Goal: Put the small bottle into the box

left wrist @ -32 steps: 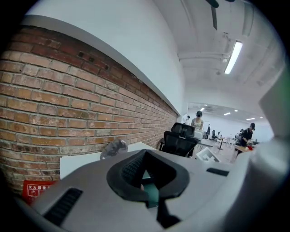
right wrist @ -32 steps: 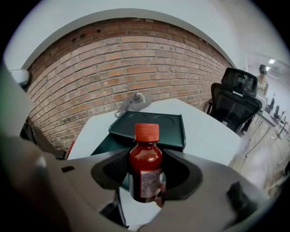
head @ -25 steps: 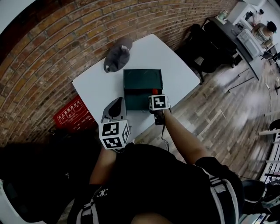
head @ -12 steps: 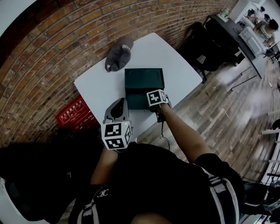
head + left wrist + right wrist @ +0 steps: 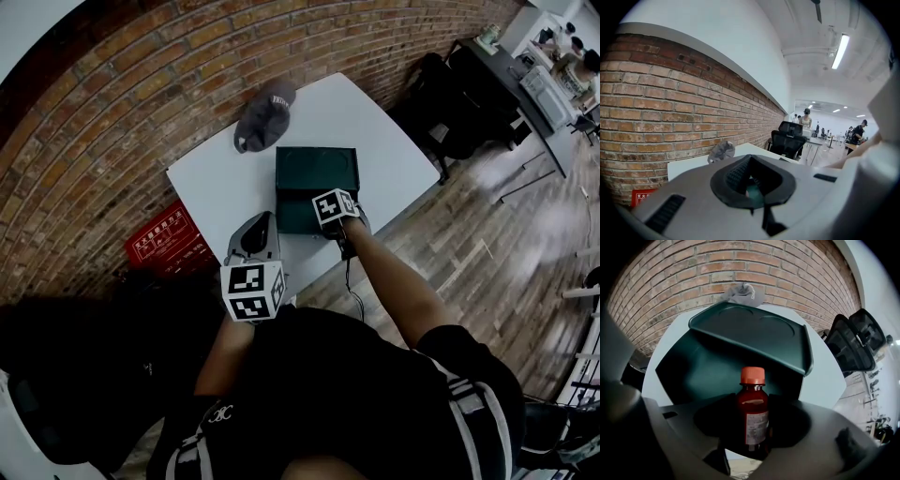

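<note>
Amber small bottle (image 5: 753, 413) gripped, at box (image 5: 708, 366) edge

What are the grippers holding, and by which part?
The right gripper holds the small bottle by its body, below the orange cap. The left gripper holds nothing.

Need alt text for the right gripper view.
The right hand-held gripper holds a small dark-red bottle with an orange lid upright between its jaws. Beyond it, an open dark green box sits on a white table, with a grey cap and a brick wall behind.
</note>
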Demonstrator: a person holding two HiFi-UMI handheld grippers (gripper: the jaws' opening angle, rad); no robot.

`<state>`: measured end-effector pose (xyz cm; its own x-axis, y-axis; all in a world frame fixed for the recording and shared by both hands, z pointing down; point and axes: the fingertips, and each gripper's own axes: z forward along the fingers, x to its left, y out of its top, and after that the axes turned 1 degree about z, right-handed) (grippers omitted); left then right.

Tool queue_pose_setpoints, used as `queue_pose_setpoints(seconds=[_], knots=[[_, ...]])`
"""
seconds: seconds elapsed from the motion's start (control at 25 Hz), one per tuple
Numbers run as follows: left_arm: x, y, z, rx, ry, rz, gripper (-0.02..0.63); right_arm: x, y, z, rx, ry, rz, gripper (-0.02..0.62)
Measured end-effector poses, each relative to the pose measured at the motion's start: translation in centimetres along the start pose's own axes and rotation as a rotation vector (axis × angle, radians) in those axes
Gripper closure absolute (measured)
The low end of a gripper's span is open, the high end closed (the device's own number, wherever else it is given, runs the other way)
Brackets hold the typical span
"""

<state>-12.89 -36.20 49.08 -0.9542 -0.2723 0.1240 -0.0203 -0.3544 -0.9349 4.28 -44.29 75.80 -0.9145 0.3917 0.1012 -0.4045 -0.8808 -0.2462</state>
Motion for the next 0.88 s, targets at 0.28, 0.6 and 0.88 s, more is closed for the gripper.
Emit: queue_pose_setpoints(seconds=[0.28,0.6,0.88], knots=[[0.5,-0.4,-0.8,0.003,0.010,0.006,0.603,0.4,-0.3,0.7,0.028,-0.078,-0.130,0.379],[0.3,-0.2,-0.6,-0.001,0.001,0.018,0.603,0.8,-0.3,1.2,0.055,-0.074,-0.158,0.380],[-0.5,-0.4,-0.5,0.008,-0.020,0.027,0.603,0.9,0.2,0.5,0.000,-0.027,-0.125,0.368]])
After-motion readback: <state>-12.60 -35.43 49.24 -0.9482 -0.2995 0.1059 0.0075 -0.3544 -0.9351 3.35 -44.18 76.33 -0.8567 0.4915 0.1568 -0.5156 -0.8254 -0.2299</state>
